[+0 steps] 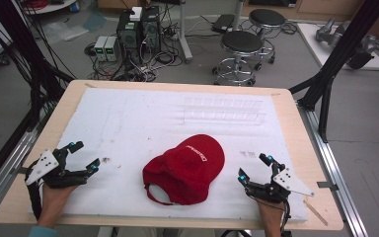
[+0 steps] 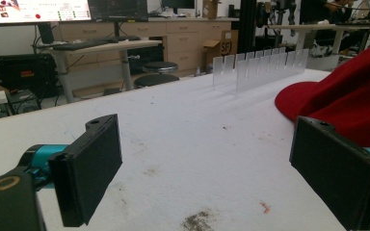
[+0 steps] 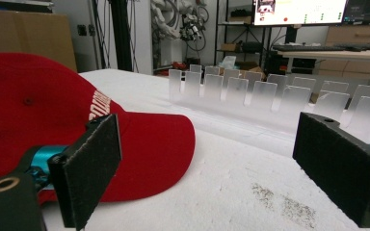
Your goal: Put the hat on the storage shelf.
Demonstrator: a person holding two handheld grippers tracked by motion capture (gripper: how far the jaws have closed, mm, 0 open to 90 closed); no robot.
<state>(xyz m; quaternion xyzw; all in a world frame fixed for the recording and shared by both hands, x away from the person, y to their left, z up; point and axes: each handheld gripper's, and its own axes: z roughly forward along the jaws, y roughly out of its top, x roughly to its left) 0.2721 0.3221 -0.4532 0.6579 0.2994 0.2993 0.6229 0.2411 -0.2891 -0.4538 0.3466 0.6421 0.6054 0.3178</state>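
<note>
Low in the middle of the high view, on the white-covered worktop: a red cap, untouched, brim toward the clear slotted rack. At lower left and lower right, left gripper and right gripper, both open-jawed and empty, apart from the cap. Probably pre-grasp; next, closing in on crown or brim.

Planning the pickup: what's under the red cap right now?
The red cap lies on the white pad, strap opening toward the near edge. Its crown hides whatever is beneath, so I can't tell if anything lies there.
</note>
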